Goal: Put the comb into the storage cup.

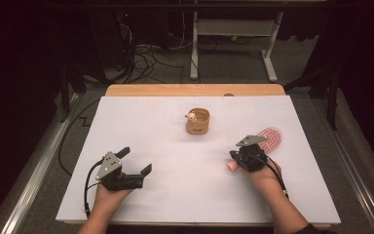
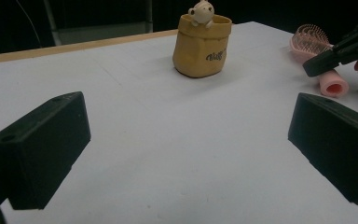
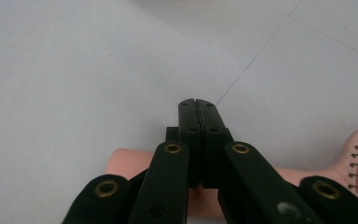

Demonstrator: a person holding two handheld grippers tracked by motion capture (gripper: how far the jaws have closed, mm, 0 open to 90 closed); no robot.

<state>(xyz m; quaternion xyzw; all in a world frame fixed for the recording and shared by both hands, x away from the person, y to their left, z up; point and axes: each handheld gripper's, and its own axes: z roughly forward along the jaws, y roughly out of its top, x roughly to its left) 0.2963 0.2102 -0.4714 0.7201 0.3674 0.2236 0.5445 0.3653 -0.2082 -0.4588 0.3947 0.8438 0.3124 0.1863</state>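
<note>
A pink hairbrush [image 1: 271, 138] lies on the right of the white table sheet [image 1: 175, 195], its handle end [image 2: 333, 84] pointing left. My right gripper [image 1: 233, 156] sits directly over that handle, shut with the jaws pressed flat together and nothing between them; in the right gripper view the gripper [image 3: 198, 109] covers the middle of the handle [image 3: 126, 161]. The left gripper [image 1: 135, 161] rests at the front left, open wide and empty, seen again as the left gripper [image 2: 189, 140] in its own view. A tan cup [image 1: 197, 122] with a small bear figure [image 1: 191, 116] on its rim stands at the centre back.
The wooden table edge [image 1: 195, 89] runs along the back. Beyond it are cables on the floor [image 1: 146, 58] and a white desk frame [image 1: 233, 29]. Metal rails [image 1: 34, 170] flank the table on both sides.
</note>
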